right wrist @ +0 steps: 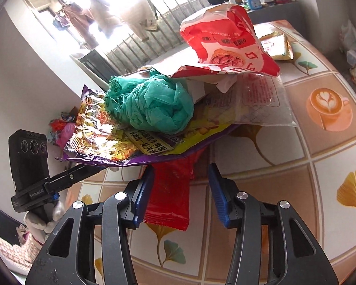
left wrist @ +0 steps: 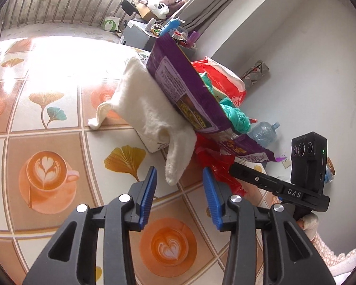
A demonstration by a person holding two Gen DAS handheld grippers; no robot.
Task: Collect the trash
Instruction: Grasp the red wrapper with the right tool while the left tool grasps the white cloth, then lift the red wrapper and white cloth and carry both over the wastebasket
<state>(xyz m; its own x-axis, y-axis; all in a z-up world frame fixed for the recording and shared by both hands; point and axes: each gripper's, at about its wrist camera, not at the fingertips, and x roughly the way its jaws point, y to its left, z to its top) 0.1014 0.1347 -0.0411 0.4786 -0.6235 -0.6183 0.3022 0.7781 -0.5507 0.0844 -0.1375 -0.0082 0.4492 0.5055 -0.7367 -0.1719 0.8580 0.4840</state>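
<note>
A heap of trash lies on the patterned tablecloth [left wrist: 59,118]. A white cloth [left wrist: 149,116] drapes its left side, its tip hanging between my left gripper's [left wrist: 179,193] open jaws. A purple snack bag [left wrist: 178,83] leans on top, with a crumpled green plastic bag [right wrist: 152,104] and a red-and-white snack bag [right wrist: 225,42] beside it. My right gripper [right wrist: 180,193] is open, its jaws either side of a red wrapper [right wrist: 170,197] that lies under the purple bag [right wrist: 121,142]. The red wrapper also shows in the left wrist view [left wrist: 216,163].
A yellow packet [right wrist: 276,47] lies farther back on the table. A crushed clear bottle [left wrist: 264,133] sits by the white wall. A grey box [left wrist: 140,35] with clutter stands at the table's far end. A clear film sheet [right wrist: 261,99] lies under the red-and-white bag.
</note>
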